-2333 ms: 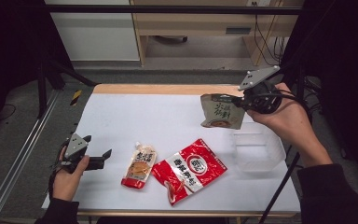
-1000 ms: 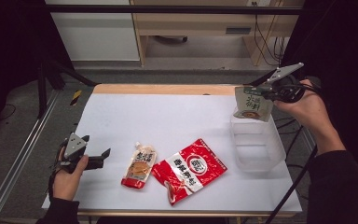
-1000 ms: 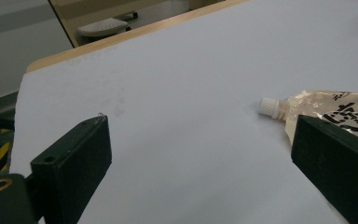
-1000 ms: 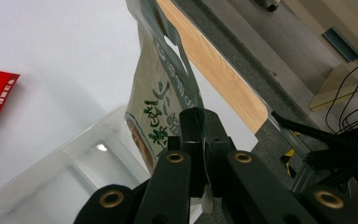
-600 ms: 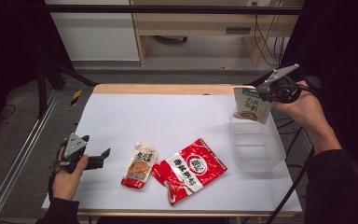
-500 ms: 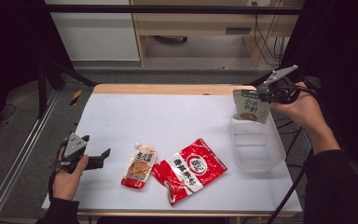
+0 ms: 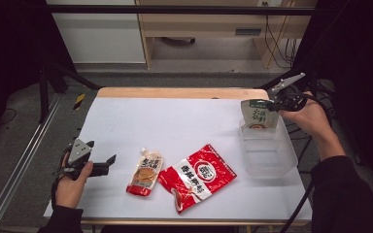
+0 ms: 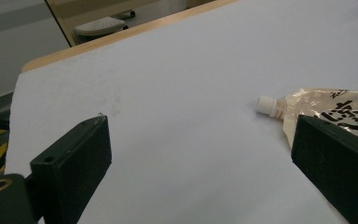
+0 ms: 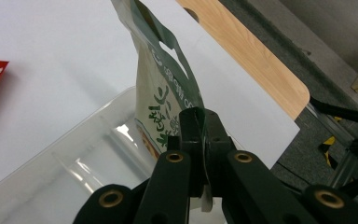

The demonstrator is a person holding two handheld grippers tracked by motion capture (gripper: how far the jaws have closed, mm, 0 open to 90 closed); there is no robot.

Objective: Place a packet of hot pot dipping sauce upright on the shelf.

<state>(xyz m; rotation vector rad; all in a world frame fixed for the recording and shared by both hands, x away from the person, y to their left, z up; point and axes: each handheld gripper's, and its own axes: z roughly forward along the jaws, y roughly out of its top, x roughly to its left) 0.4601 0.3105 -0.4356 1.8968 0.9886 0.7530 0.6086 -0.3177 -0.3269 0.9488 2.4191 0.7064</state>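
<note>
My right gripper [image 7: 275, 106] is shut on the edge of a green and beige pouch [image 7: 257, 114], which hangs upright with its lower end inside the far end of a clear plastic bin [image 7: 268, 151]. From the right gripper view the black jaws pinch the pouch [image 9: 168, 100] over the bin's rim [image 9: 74, 133]. My left gripper [image 7: 106, 164] rests low at the table's near left, open and holding nothing. Just right of it lies a small beige spouted pouch [image 7: 145, 171], whose white cap [image 8: 267, 106] shows between the wide jaws. A red snack bag [image 7: 197, 176] lies beside that.
The white tabletop [image 7: 175, 121] has a wooden strip [image 7: 182, 92] along its far edge. A metal rail [image 7: 17, 170] runs along the floor at the left. Shelving and cables stand behind the table.
My right gripper has carried the green pouch from above the table's far right down into the clear bin's far end. The left gripper and the two other pouches stayed put.
</note>
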